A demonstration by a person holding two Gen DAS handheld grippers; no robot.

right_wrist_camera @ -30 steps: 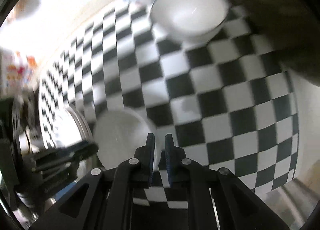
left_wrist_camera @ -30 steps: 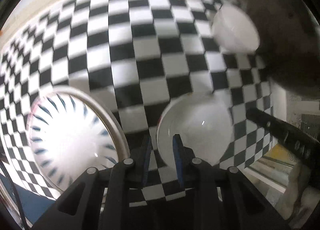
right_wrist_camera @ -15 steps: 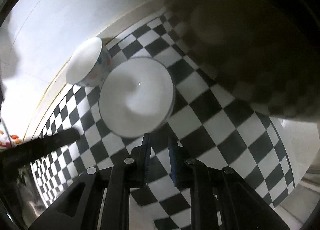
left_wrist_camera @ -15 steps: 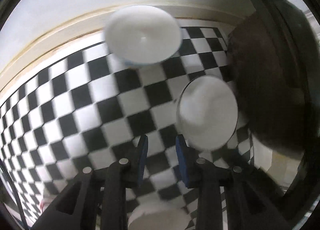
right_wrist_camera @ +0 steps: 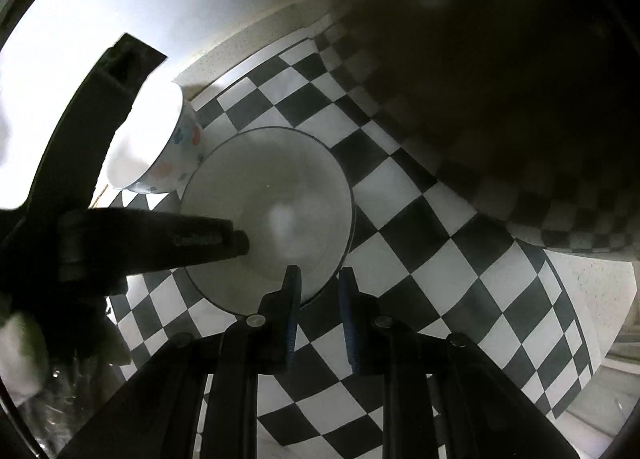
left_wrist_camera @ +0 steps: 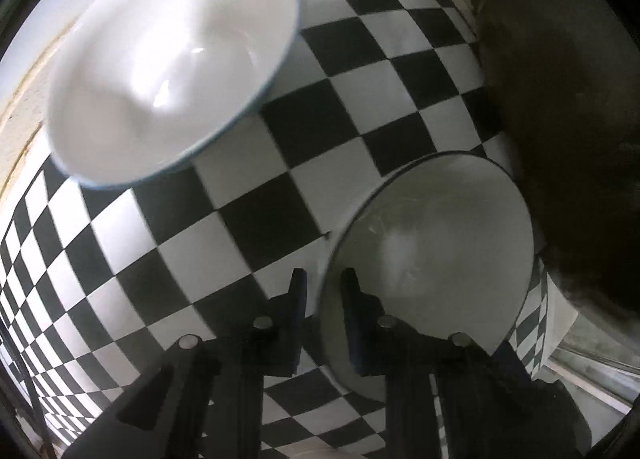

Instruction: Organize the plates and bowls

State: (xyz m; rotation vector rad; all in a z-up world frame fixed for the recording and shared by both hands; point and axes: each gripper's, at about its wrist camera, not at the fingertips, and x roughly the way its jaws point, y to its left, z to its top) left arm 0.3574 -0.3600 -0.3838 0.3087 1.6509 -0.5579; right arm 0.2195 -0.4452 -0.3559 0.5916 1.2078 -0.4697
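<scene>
On the checkered counter (left_wrist_camera: 248, 215), the left claw (left_wrist_camera: 323, 291) is clamping its fingers on the plain white bowl's (left_wrist_camera: 436, 255) near rim, while the right claw (right_wrist_camera: 318, 287) is straddling the opposite rim, slightly apart.

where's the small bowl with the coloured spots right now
In the right wrist view, the small white bowl with coloured spots sits upper left on the black-and-white checked cloth, against the plain white bowl, near the wall.
</scene>
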